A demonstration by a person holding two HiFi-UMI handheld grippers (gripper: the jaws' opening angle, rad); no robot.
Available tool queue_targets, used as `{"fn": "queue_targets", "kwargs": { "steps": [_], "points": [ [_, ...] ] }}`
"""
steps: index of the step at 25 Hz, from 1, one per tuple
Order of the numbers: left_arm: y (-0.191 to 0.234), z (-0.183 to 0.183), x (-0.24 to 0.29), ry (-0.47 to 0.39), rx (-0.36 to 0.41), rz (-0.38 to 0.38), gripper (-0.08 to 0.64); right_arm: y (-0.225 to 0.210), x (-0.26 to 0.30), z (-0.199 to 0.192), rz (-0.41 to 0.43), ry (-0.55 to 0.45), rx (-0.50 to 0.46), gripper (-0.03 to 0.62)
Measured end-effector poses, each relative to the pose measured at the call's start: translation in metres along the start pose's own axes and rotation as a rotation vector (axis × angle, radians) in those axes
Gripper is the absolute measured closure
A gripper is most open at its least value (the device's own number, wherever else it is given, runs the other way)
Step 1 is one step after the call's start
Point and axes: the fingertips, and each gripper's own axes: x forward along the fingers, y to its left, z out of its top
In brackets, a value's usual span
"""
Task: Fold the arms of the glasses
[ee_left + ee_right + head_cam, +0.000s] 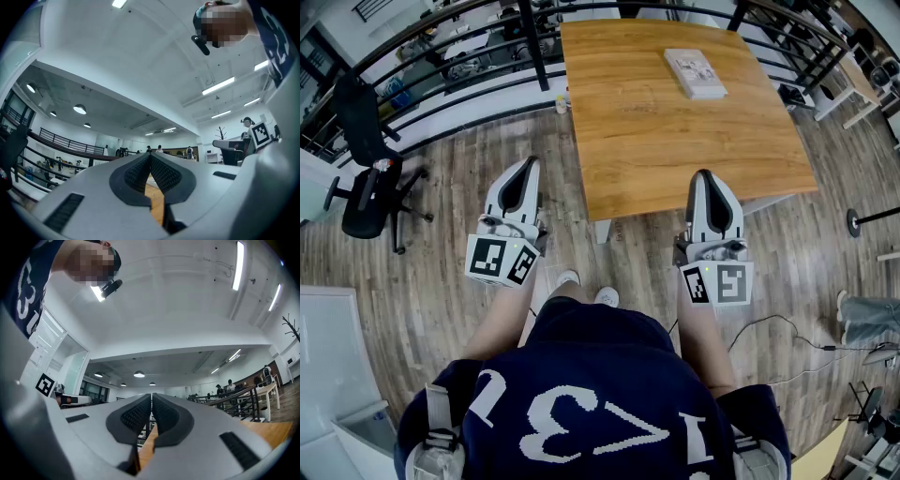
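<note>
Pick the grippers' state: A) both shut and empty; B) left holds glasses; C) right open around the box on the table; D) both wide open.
A: the left gripper and the right gripper are each closed tight in their own views, with nothing between them.

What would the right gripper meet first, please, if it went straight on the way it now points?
The right gripper, tilted slightly upward, should pass above the wooden table; the way looks free up to the black railing beyond, though depth is unclear.
</note>
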Motion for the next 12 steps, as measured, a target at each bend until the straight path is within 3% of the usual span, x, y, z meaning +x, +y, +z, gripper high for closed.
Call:
{"fn": "queue_targets", "kwargs": {
  "steps": [12],
  "points": [
    [-0.0038,-0.0062,0.0053,0.031,-0.004,-0.009,0.546,-0.0010,0.0030,-0.0022,0.005,-0.009,0.049,0.561]
  ]
}}
